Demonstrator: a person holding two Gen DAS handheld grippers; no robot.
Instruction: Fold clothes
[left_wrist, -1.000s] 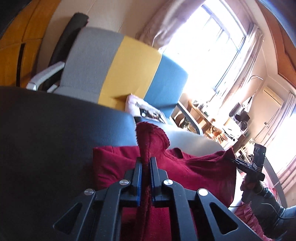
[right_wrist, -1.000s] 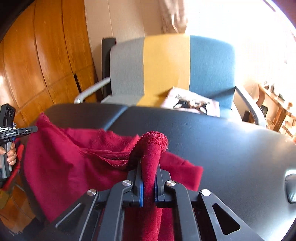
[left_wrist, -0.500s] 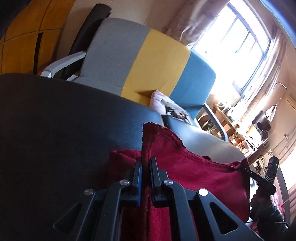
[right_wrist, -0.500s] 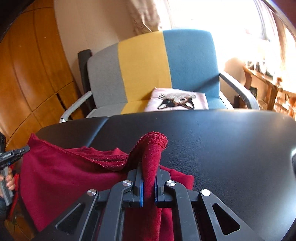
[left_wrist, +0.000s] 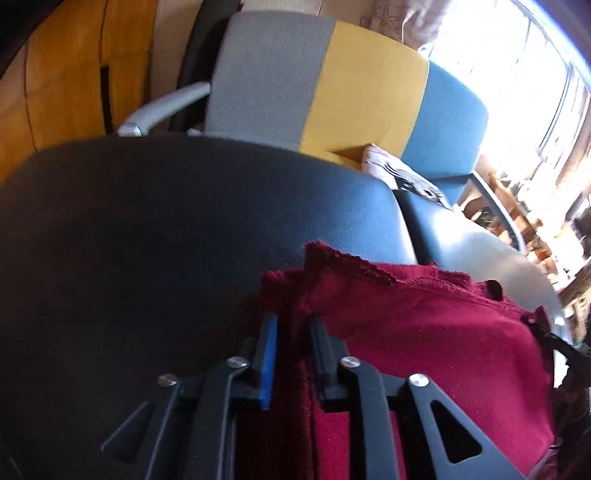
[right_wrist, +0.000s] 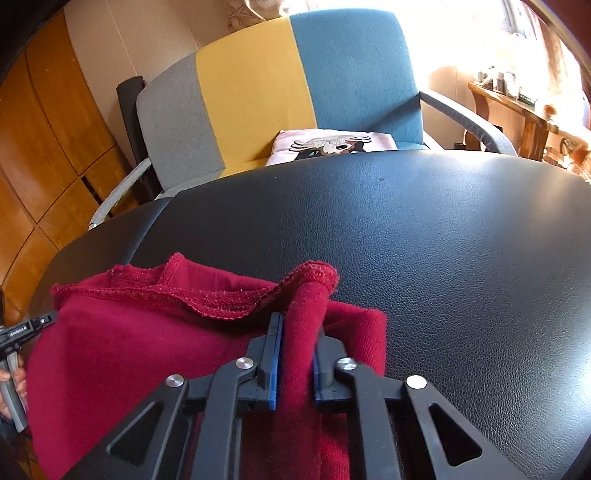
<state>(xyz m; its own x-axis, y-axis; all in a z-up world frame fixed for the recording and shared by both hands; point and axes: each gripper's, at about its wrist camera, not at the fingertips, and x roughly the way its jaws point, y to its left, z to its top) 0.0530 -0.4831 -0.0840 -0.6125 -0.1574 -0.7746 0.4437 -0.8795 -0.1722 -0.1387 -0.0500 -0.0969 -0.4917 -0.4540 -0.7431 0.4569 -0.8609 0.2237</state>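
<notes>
Crimson cloth, one single garment (right_wrist: 155, 343), is spread on the near part of the black leather-look table (right_wrist: 424, 236), its top layer doubled over so a hemmed edge runs across it. Two grippers are on it. At the garment's right corner the right gripper (right_wrist: 295, 354) has just been opening its jaws, and a raised fold of the cloth sits between the two blue pads, filling the gap, so whether they still press it is hard to tell. At the left corner the left gripper (left_wrist: 293, 343) has just been opening too; there a gap shows beside its blue pad and the cloth hangs loose between the fingers. Beyond the table's far edge stands one chair (right_wrist: 280, 92) striped grey, yellow and blue, with one printed cushion (right_wrist: 332, 144) on its seat.
</notes>
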